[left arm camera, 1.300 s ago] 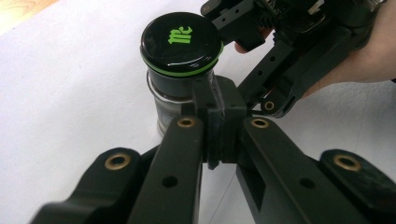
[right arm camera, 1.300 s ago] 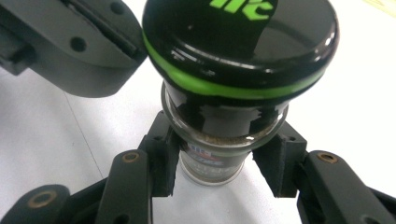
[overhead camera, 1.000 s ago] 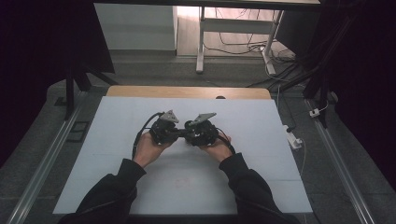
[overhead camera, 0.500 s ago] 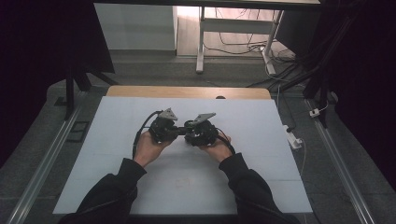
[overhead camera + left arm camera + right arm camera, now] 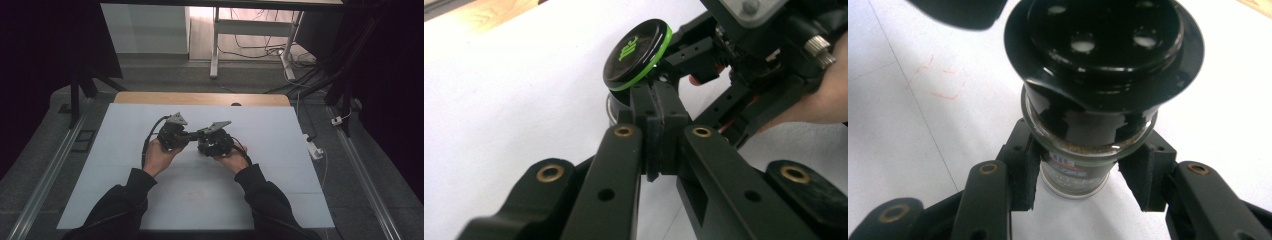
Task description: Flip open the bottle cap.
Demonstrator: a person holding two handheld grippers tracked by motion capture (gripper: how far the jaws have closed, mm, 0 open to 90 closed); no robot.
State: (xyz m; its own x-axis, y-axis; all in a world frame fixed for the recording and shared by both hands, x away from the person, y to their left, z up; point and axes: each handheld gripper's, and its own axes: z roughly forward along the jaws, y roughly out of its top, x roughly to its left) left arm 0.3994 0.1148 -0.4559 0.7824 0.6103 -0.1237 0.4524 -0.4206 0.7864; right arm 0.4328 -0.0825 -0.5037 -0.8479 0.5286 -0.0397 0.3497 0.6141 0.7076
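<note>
jar (image 5: 1075,165) between right gripper (image 5: 1083,185) fingers (image 5: 1020,172) | lid (image 5: 638,54) beyond left gripper (image 5: 659,135)

- Left gripper (image 5: 186,135): black body, grey three-cornered plate on top, black cable looping from it over the table (image 5: 280,200).
- Right gripper (image 5: 202,136): black, also with a grey plate, cable curling by the wrist.
- Left gripper view: black jaws with brass-coloured rivets and round holes, dark pads (image 5: 669,120) at the tips.
- Right gripper view: the same brass rivets, thick black pads (image 5: 1023,172).
- Sleeves (image 5: 120,200): dark, long, down to the wrists.
</note>
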